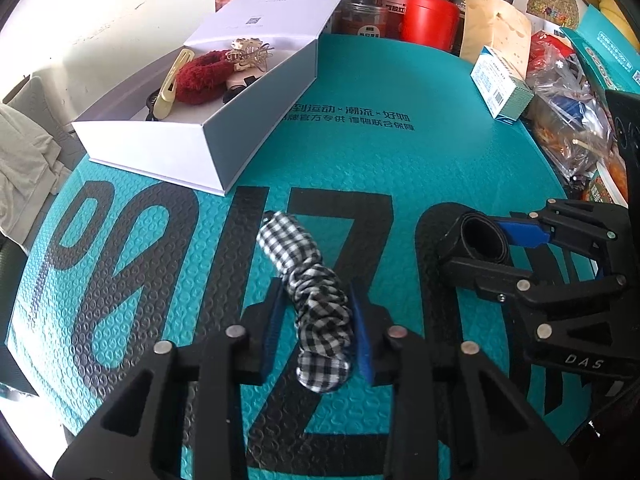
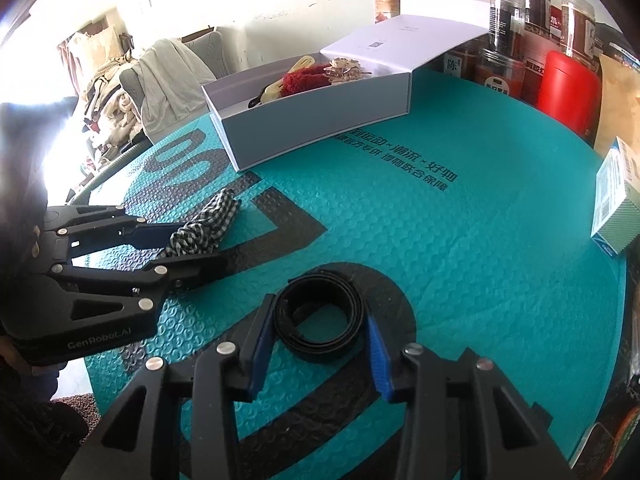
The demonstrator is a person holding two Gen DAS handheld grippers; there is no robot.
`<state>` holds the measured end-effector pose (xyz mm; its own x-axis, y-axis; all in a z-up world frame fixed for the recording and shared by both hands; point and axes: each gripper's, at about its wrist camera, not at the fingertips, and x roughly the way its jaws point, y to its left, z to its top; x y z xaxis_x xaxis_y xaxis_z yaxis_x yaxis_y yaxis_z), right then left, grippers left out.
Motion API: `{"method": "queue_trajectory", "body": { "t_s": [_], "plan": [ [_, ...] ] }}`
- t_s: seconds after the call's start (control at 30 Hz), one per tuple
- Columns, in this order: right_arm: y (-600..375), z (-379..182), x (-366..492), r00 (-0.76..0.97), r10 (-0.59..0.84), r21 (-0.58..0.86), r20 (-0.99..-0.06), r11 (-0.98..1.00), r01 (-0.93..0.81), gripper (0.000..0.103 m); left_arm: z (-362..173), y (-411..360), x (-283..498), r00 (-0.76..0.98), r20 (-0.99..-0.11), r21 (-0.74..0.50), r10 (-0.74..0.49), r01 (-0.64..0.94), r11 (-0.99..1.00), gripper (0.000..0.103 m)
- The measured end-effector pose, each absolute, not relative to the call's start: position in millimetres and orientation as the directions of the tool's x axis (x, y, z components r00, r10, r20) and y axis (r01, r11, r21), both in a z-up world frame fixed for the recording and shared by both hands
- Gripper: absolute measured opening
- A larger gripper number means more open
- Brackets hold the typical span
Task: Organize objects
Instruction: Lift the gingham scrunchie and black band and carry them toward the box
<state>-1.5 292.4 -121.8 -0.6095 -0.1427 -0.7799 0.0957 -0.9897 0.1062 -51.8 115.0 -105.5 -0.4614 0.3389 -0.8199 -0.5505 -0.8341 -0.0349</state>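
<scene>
the left gripper (image 1: 320,320) is clenched on a black-and-white checked scrunchie (image 1: 316,300), both blue pads pressing its sides; the scrunchie lies on the teal mat (image 1: 400,160) over the table, its far end reaching past the fingertips toward the white box (image 1: 180,152). the right gripper (image 2: 320,344) is clenched on a coiled black band (image 2: 320,320), one pad against each side of the coil, the band resting on the mat over a black printed letter. the two grippers sit side by side, near each other but apart. the white box stands open at the far left of the mat, lid folded back. inside it lie a red scrunchie (image 1: 200,76), a pale yellow hair clip (image 1: 172,84), a beige claw clip (image 1: 248,54) and a dark item, partly hidden. along the far edge stand jars (image 2: 508,12), a red canister (image 1: 430,20) and a brown paper bag (image 1: 496,36); a small white and green carton (image 1: 502,84) lies at the right.
</scene>
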Motion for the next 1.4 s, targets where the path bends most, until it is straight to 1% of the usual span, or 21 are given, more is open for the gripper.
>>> {"method": "queue_trajectory", "body": {
  "t_s": [0.2, 0.57, 1.0, 1.4],
  "plan": [
    [289, -117, 10, -0.619, -0.134, 0.095, -0.774, -0.991, 0.096, 0.042, -103, 107, -47, -0.445, -0.818, -0.079, 0.365, -0.541, -0.837, 0.023],
    [288, -101, 9, -0.638, -0.132, 0.086, -0.759, -0.991, 0.103, 0.041, -79, 105, -49, -0.456, -0.803, -0.077, 0.383, -0.558, -0.826, 0.023],
    [288, -93, -7, -0.629, -0.140, 0.076, -0.765, -0.989, 0.128, 0.041, -62, 107, -62, -0.450, -0.800, -0.077, 0.397, -0.579, -0.812, 0.023],
    [285, -68, -26, -0.651, -0.143, 0.044, -0.746, -0.985, 0.166, 0.041, -41, 110, -77, -0.479, -0.787, -0.047, 0.389, -0.583, -0.811, 0.023]
  ]
}}
